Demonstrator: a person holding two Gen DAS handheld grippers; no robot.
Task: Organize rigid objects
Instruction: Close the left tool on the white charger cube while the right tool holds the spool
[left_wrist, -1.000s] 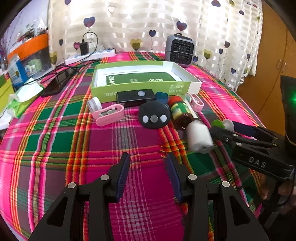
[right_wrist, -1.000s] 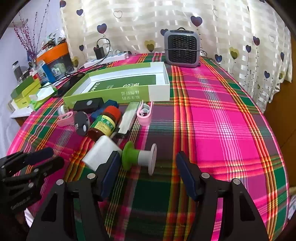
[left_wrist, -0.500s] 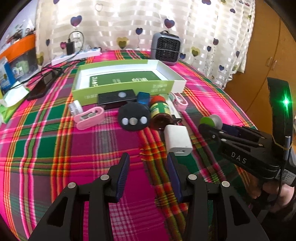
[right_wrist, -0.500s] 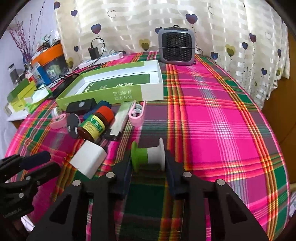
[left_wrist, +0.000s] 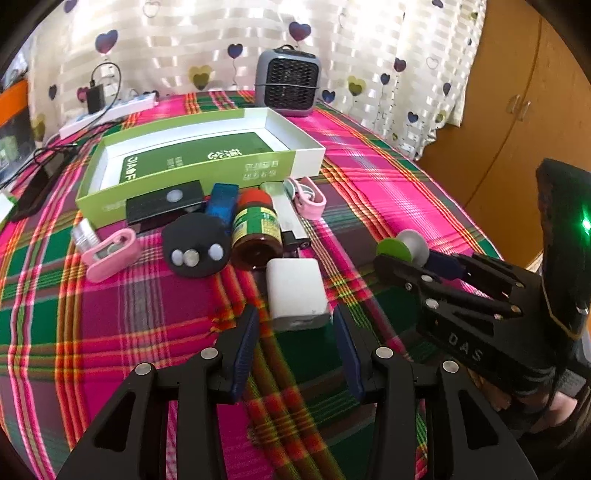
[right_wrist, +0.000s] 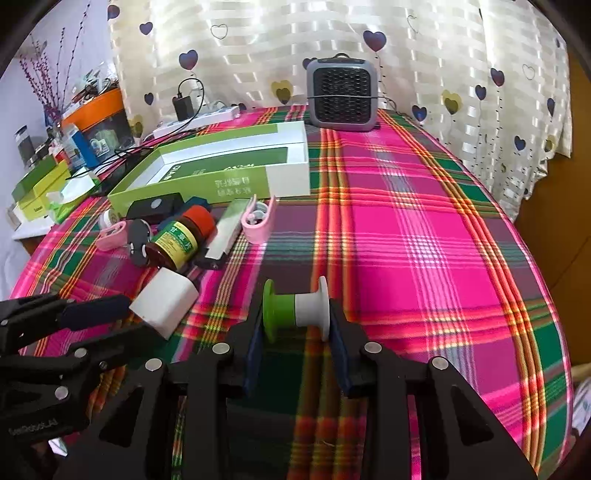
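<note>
The box (right_wrist: 236, 173) is empty, clutter beside it; right tongs (right_wrist: 295, 325) clamp the spool (right_wrist: 295, 312), left tongs (left_wrist: 295, 332) gape around the white charger (left_wrist: 295, 288).

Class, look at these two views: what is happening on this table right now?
A person is tidying small items with two handheld grippers. The right gripper has just closed on the green-and-white spool. The left gripper, open, straddles the white charger block. The green-and-white box holds none of the loose items yet.

Left tongs (left_wrist: 295, 328) straddle the white charger (left_wrist: 295, 288), pads apart from it.
</note>
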